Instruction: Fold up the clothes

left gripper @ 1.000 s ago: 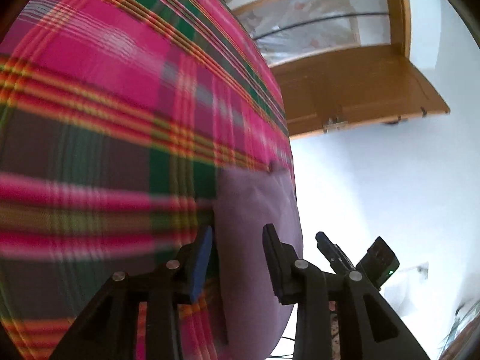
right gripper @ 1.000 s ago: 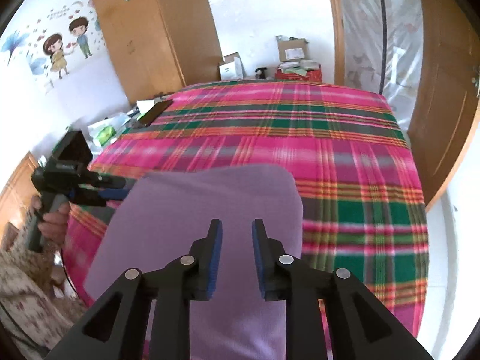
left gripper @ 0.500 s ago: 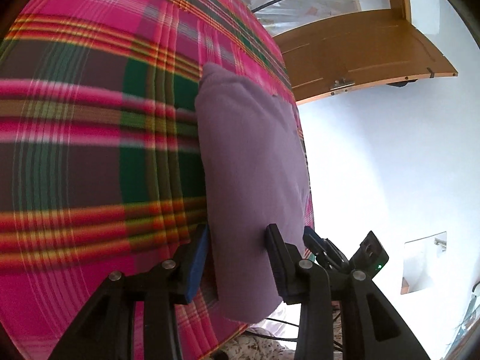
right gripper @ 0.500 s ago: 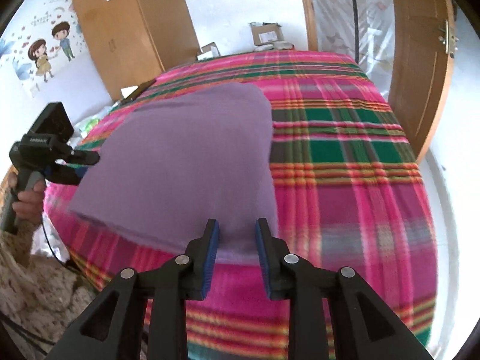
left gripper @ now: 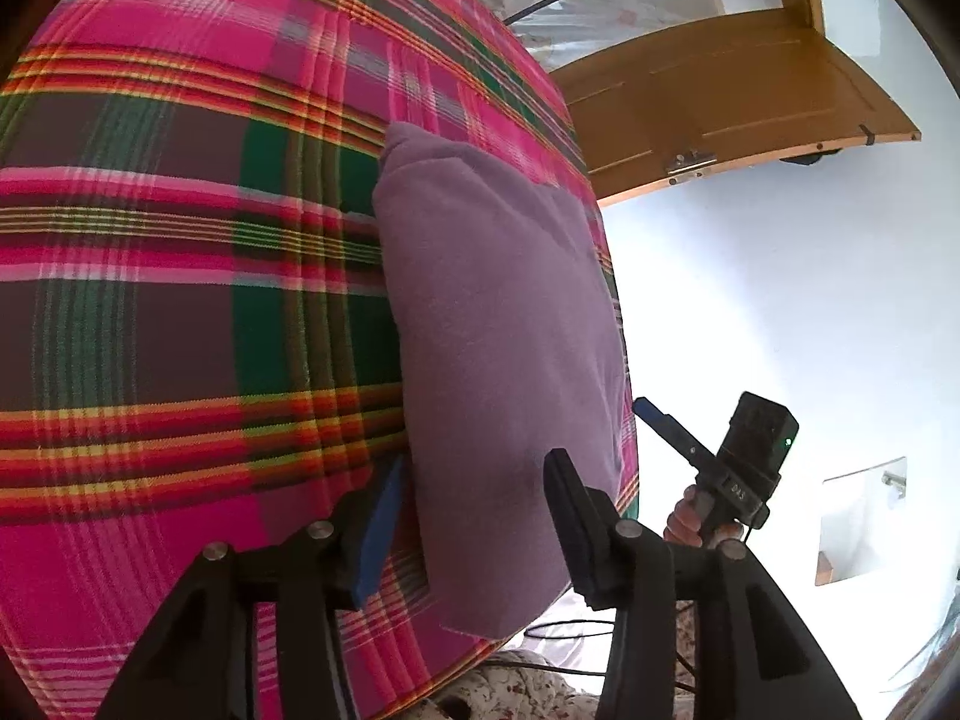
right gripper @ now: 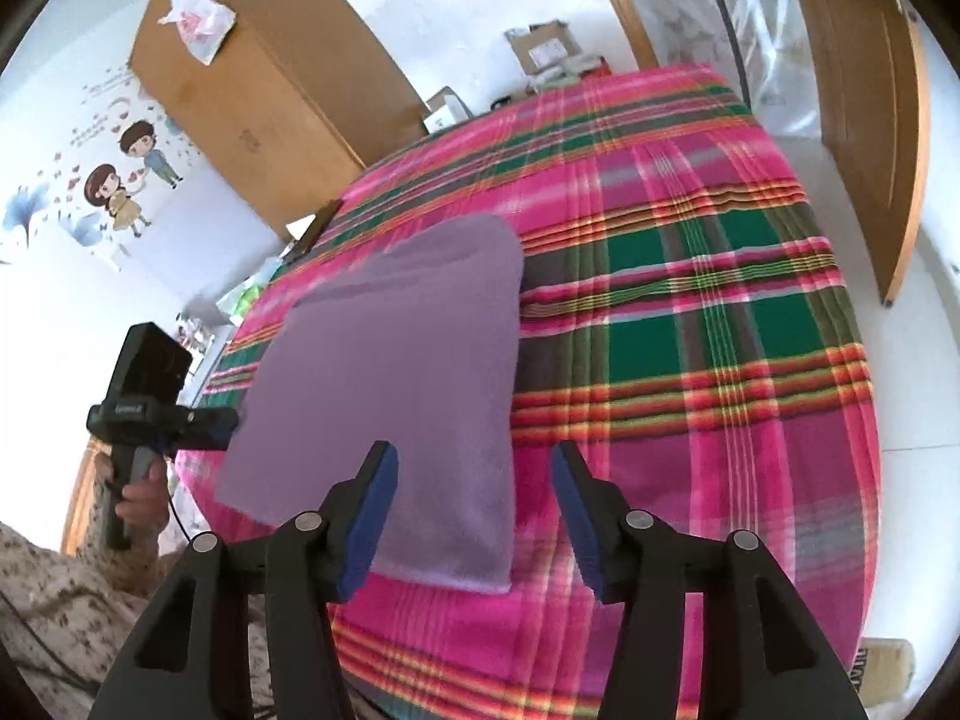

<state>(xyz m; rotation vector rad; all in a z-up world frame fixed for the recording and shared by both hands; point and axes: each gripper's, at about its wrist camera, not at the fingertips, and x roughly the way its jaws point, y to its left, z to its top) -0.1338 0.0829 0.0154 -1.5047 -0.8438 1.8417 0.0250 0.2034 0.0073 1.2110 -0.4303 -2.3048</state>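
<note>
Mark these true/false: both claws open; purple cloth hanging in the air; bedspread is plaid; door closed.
1. Both claws are open. True: the left claw and right claw have just been opening; their pads stand clear of the purple cloth.
2. The cloth hangs in the air. False: it lies folded on the plaid bedspread.
3. The bedspread is plaid. True.
4. The wooden door is closed. False: it stands open.

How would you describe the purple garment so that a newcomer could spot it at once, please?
Find the bed with the pink, green and red plaid cover. Near its front edge lies the folded purple garment, a flat rectangle in front of both open grippers. It is the only plain, single-coloured thing on the checked cover.
</note>
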